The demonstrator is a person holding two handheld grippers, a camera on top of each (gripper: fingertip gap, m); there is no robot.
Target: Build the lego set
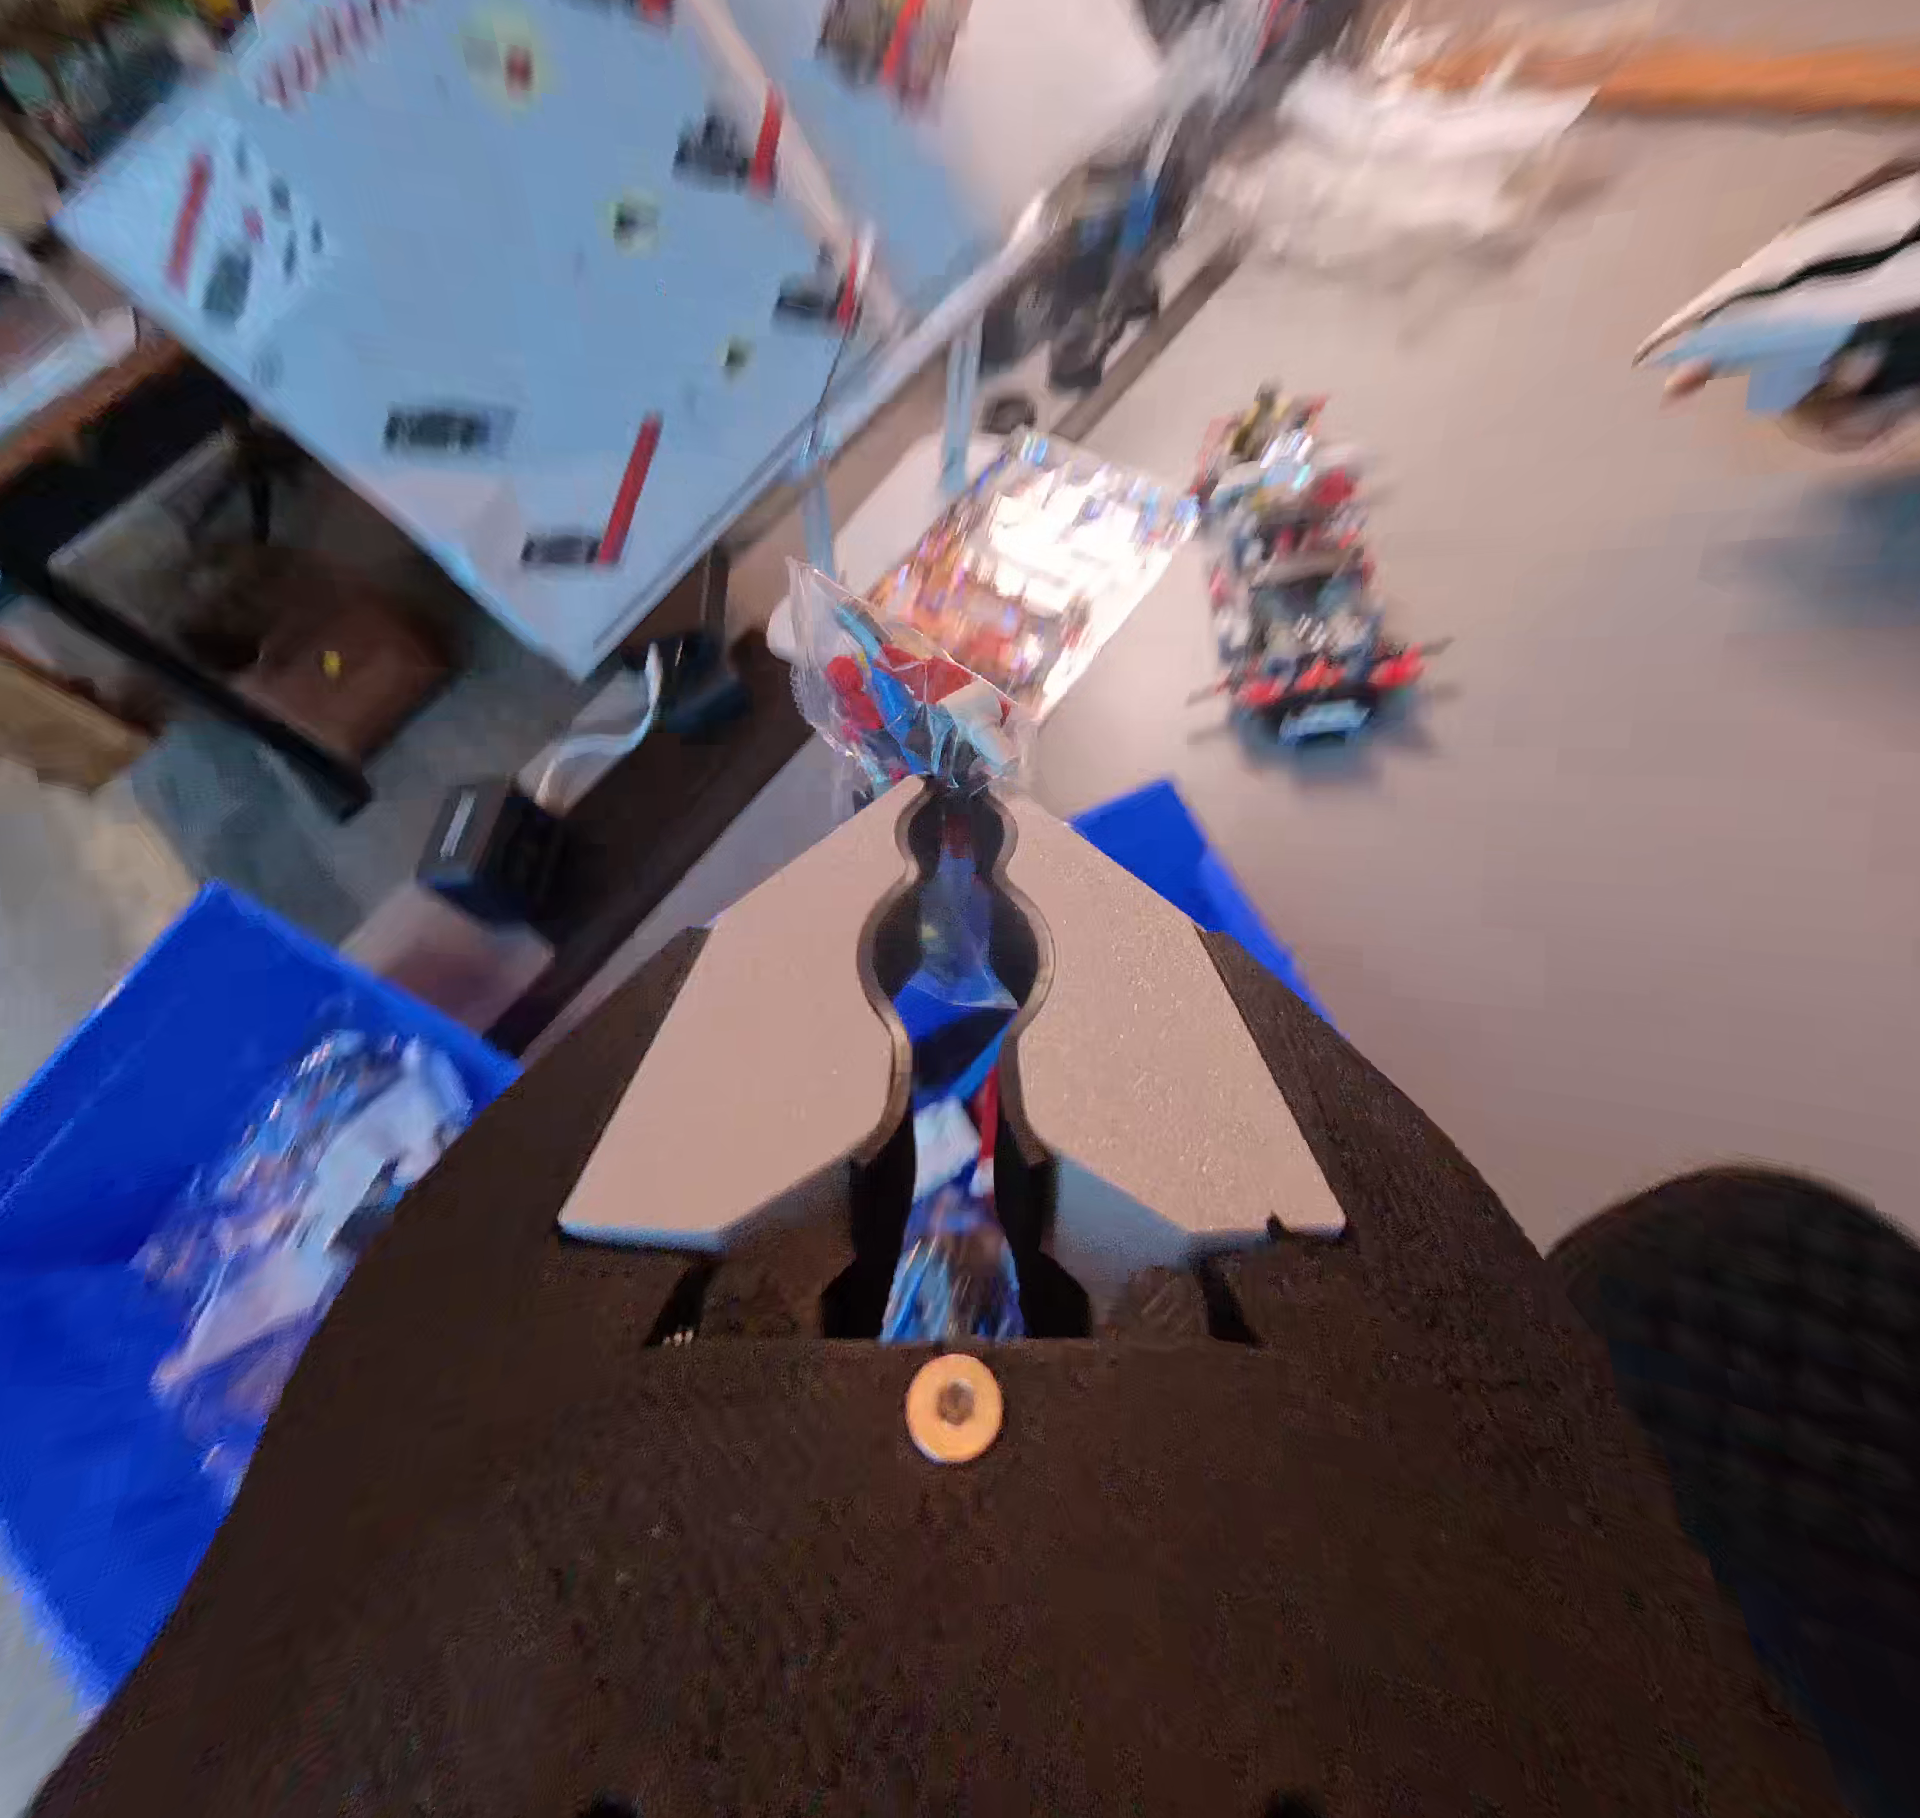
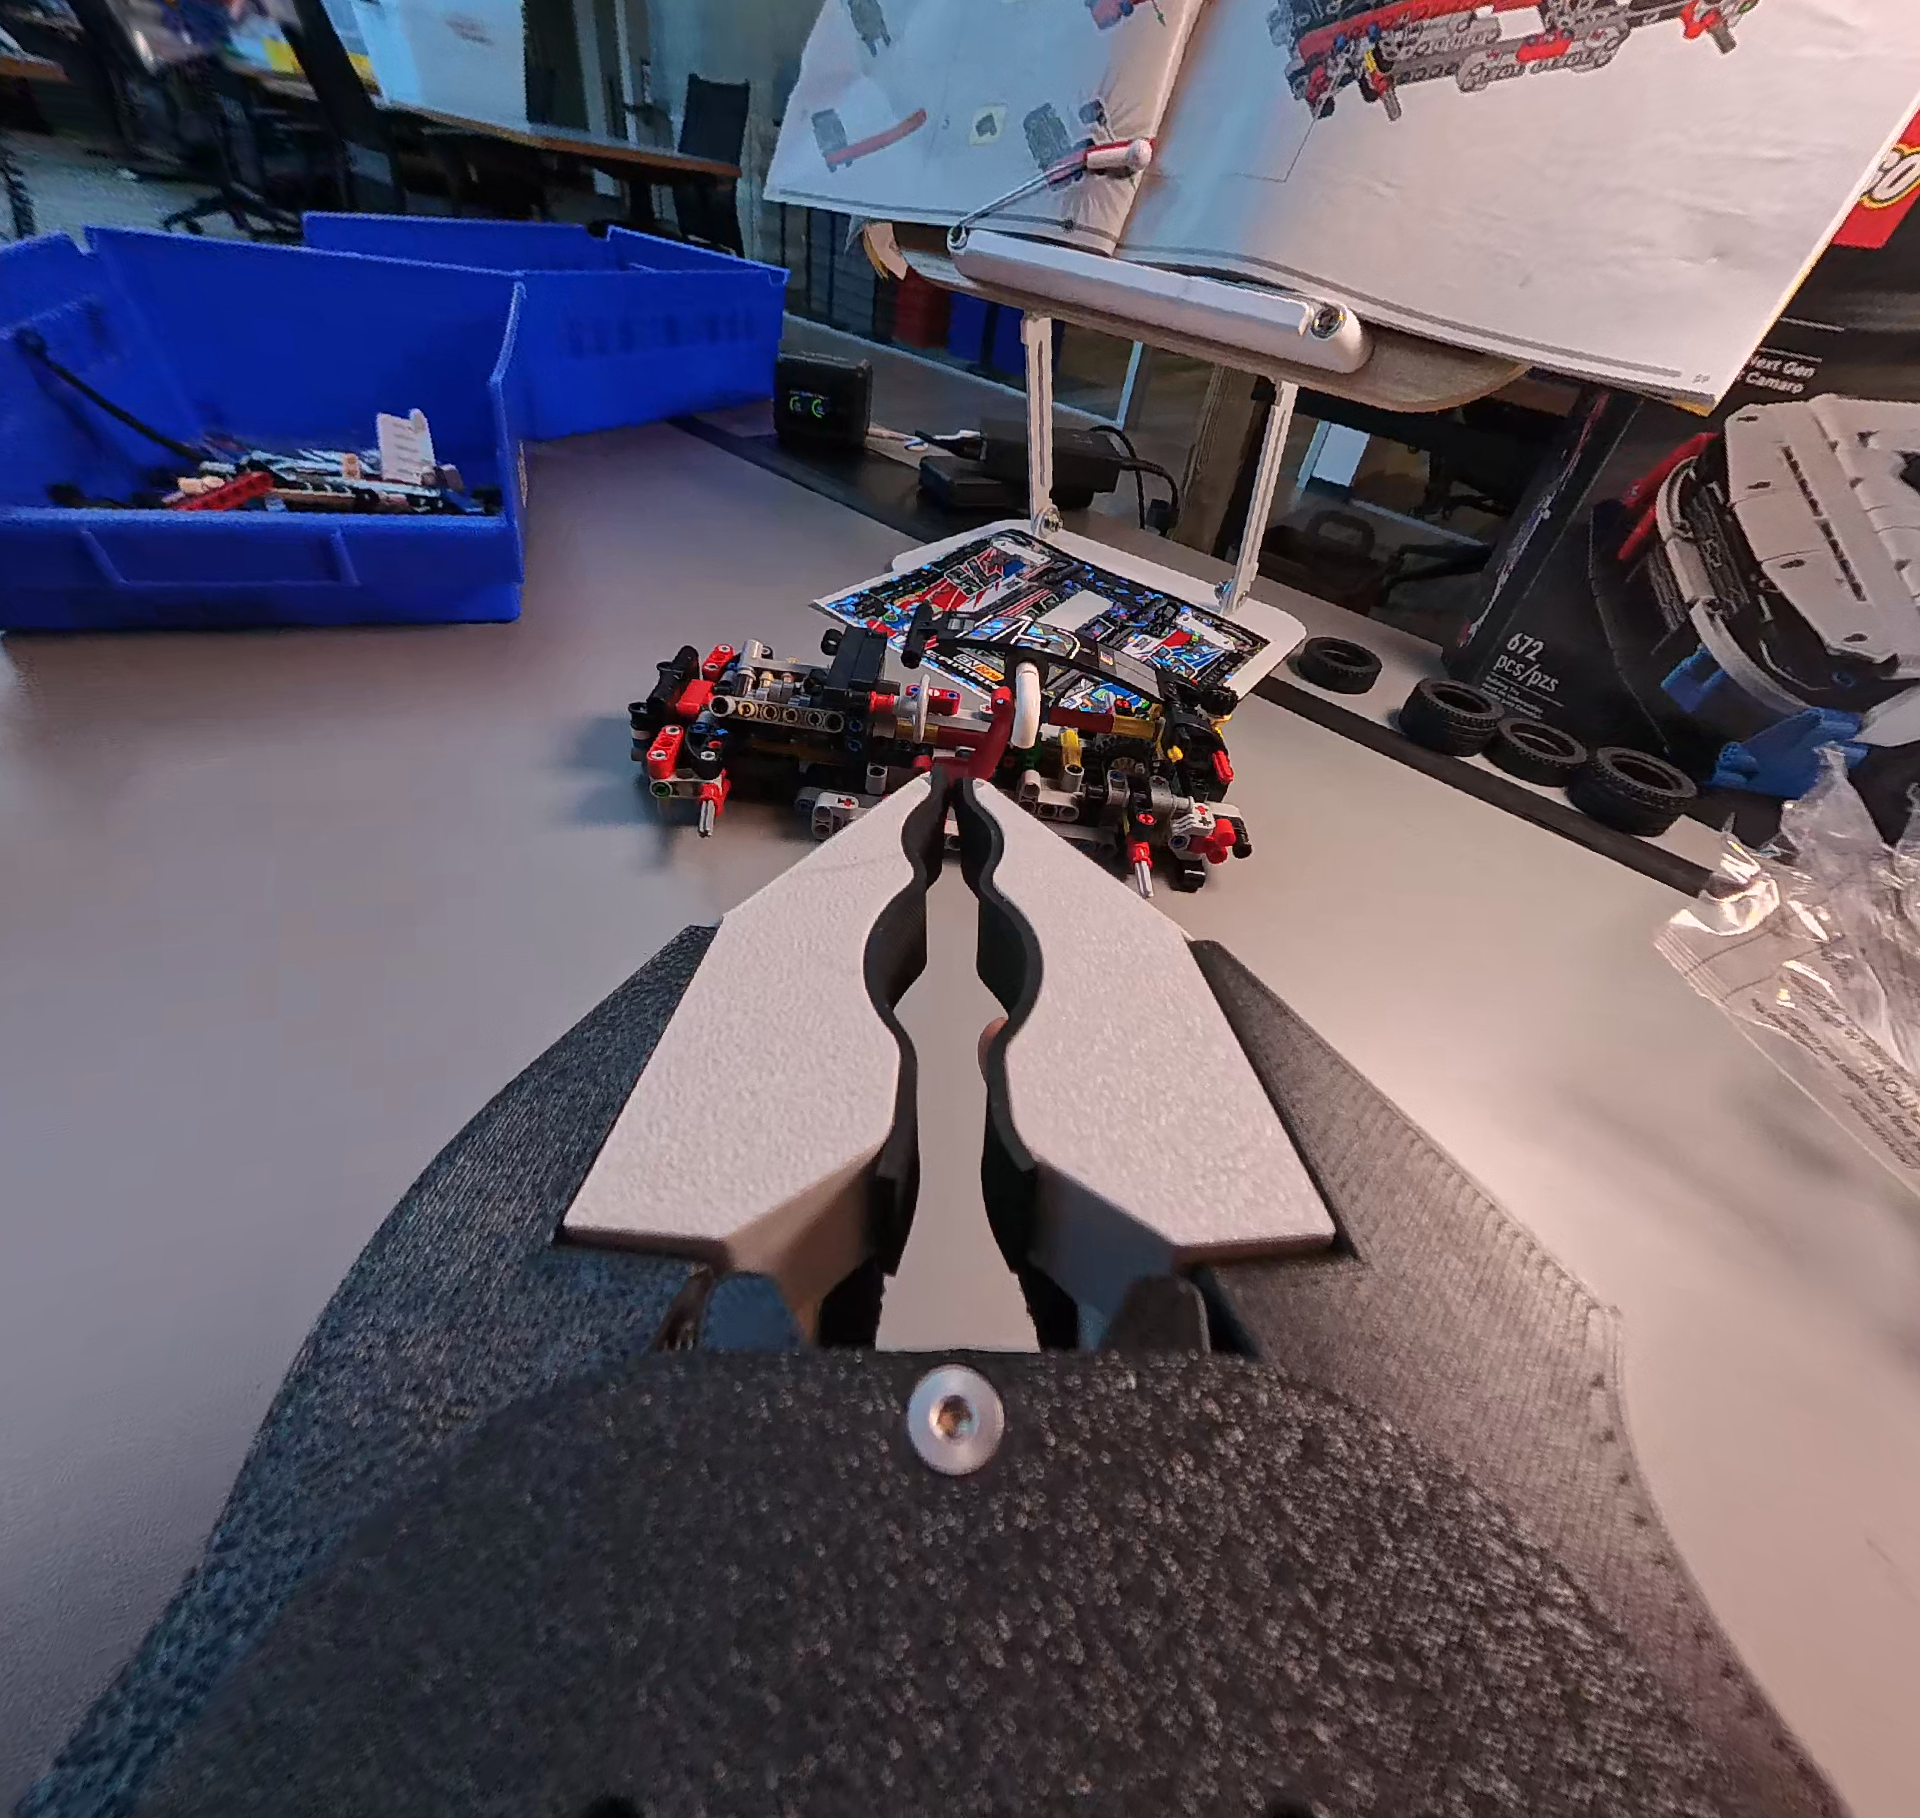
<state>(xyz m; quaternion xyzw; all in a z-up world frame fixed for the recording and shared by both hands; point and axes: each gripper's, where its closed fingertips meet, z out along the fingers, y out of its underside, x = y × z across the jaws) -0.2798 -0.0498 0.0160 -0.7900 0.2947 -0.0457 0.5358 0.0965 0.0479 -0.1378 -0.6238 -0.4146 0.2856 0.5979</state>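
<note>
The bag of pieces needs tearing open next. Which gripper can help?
Right. The left hand-held gripper is shut on the bag of pieces; the right hand-held gripper looks empty.

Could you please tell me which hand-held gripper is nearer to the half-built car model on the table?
Right. The right hand-held gripper has its tips right at the half-built car model, apparently on a red part. The left hand-held gripper, shut on a bag of parts, is well away from it.
</note>
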